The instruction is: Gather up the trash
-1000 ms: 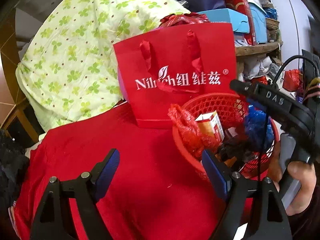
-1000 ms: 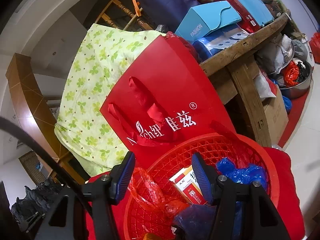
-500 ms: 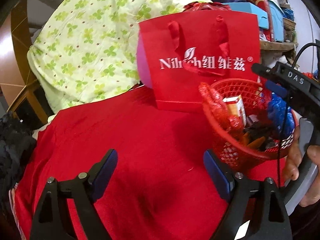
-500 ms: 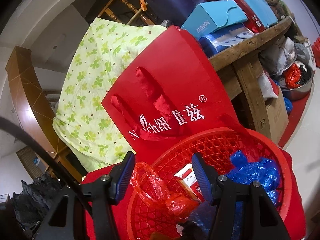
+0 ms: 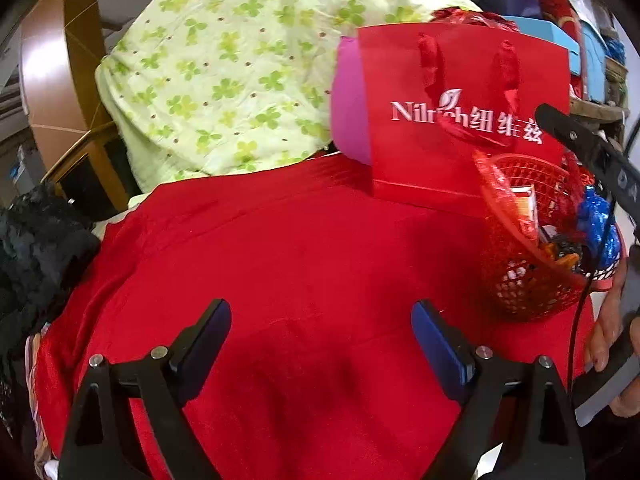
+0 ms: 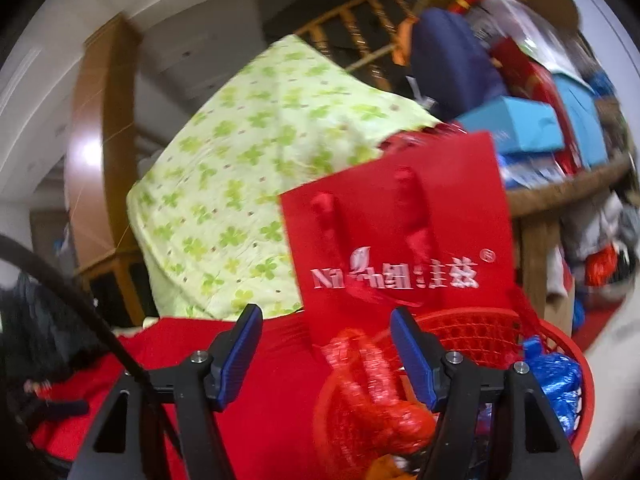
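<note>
Across the lower part of the left wrist view, the left gripper [image 5: 320, 334] hangs over a bare stretch of red cloth [image 5: 288, 256], its blue-padded fingers [image 5: 204, 332] spread wide with nothing between them. At the right edge of that frame stands a red mesh basket [image 5: 520, 280] on the same cloth, holding a crumpled red plastic bag [image 5: 502, 196], a small white and red carton [image 5: 526, 204] and a crumpled blue bag [image 5: 598, 224]. Just behind the basket, in the upper right of the frame, a red paper gift bag [image 5: 460, 80] with white lettering stands upright. A green clover-print quilt [image 5: 240, 64] fills the upper left and centre. A hand [image 5: 612, 320] gripping the other tool's handle shows at the far right edge.

Seen from the right wrist camera, the right gripper [image 6: 326, 346] is also wide apart and empty, hovering at the basket [image 6: 480, 328] near its left rim. The red plastic bag [image 6: 372, 392] sits in the lower centre of the frame, below and between the fingers, and the blue bag [image 6: 556, 380] lies at the lower right. The gift bag [image 6: 400, 220] stands directly beyond, mid-frame, with the quilt [image 6: 248, 168] to its left. This view is somewhat blurred.
</note>
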Demonstrator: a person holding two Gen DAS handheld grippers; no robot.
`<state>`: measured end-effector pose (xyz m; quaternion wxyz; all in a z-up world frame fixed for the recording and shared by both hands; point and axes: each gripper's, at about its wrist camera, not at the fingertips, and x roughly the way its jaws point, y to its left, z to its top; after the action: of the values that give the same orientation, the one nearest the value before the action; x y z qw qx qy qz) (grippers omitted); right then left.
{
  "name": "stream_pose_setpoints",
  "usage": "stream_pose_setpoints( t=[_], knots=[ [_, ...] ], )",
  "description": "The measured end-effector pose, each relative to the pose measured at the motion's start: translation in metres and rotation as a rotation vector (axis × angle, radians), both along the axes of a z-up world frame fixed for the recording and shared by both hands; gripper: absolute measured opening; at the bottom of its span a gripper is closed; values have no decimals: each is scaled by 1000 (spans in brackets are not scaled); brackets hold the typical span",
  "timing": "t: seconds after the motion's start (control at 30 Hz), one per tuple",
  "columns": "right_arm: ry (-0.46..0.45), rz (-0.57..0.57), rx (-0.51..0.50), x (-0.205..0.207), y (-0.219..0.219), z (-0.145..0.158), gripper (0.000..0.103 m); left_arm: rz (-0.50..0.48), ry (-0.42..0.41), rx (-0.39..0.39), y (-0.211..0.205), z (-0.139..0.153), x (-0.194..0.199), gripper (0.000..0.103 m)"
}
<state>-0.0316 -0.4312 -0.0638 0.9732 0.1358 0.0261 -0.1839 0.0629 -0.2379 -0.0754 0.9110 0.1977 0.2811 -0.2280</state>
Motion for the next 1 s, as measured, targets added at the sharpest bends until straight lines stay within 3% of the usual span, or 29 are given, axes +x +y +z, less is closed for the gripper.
stream_pose_setpoints(
  t=[0.17, 0.57, 1.0],
  knots=[
    [20, 37, -81, 3, 39, 0, 72, 44, 4, -23, 23, 2, 7, 93],
    [106, 85, -123, -4, 86, -19, 72, 78, 5, -112, 70, 10, 9, 93],
    [137, 110, -55, -41, 109, -17, 72, 82, -46, -146, 104, 34, -5, 93]
  ],
)
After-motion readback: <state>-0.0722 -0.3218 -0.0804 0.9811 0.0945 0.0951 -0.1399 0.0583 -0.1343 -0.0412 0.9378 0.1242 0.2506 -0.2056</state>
